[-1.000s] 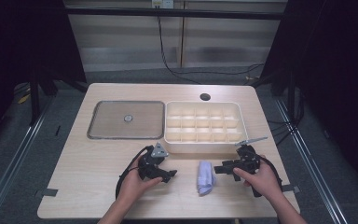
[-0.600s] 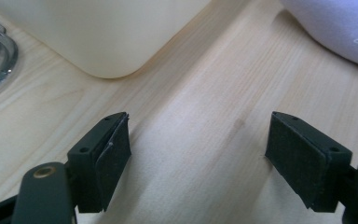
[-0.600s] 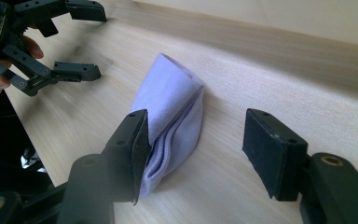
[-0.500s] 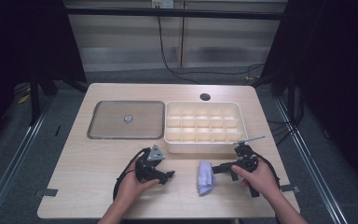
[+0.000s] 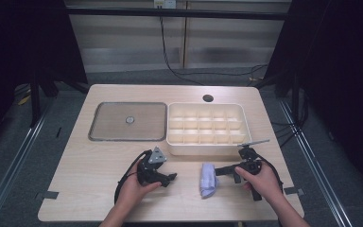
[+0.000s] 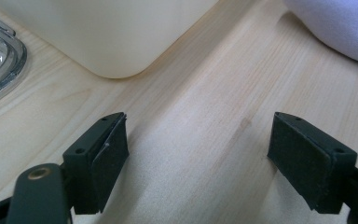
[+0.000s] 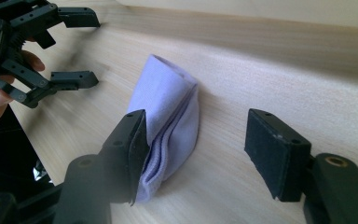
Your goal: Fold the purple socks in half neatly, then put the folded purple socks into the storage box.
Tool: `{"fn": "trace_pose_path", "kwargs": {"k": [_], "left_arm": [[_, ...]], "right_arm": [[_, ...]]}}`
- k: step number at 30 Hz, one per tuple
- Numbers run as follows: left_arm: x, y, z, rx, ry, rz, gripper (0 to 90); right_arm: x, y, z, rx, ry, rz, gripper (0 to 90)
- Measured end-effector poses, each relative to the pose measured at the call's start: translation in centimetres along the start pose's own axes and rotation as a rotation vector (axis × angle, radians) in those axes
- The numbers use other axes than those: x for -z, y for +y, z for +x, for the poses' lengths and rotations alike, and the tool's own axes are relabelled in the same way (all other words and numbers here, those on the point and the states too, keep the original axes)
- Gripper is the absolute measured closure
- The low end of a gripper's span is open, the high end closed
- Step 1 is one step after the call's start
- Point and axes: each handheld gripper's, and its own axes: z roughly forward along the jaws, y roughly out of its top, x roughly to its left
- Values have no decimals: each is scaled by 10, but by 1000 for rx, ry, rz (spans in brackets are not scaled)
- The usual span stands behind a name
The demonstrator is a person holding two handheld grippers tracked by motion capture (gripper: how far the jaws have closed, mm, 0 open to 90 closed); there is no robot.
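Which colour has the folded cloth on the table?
Pale lilac; the folded cloth shows best in the right gripper view.

A pale wooden table (image 5: 99,189) stood on grey carpeted floor (image 5: 23,156). At twelve o'clock ran a light panelled wall (image 5: 123,42) beneath a dark rail (image 5: 179,13), a black cable (image 5: 166,52) hanging down it. Black curtains (image 5: 340,71) closed off three and nine o'clock. Metal floor tracks (image 5: 14,165) flanked the table.
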Motion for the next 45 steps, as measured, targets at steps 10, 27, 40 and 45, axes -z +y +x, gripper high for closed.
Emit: {"fn": "trace_pose_path", "kwargs": {"k": [10,27,40,45], "left_arm": [[0,0,0,3,0,-2,188],[0,0,0,3,2,0,188],[0,0,0,4,2,-1,188],[0,0,0,3,2,-1,188]], "right_arm": [[-2,-3,1,-2,3,-1,377],[-6,-4,2,-18,31,-2,373],[-7,-1,19,-7,50,4,371],[-19,-7,18,-8,55,40,371]]}}
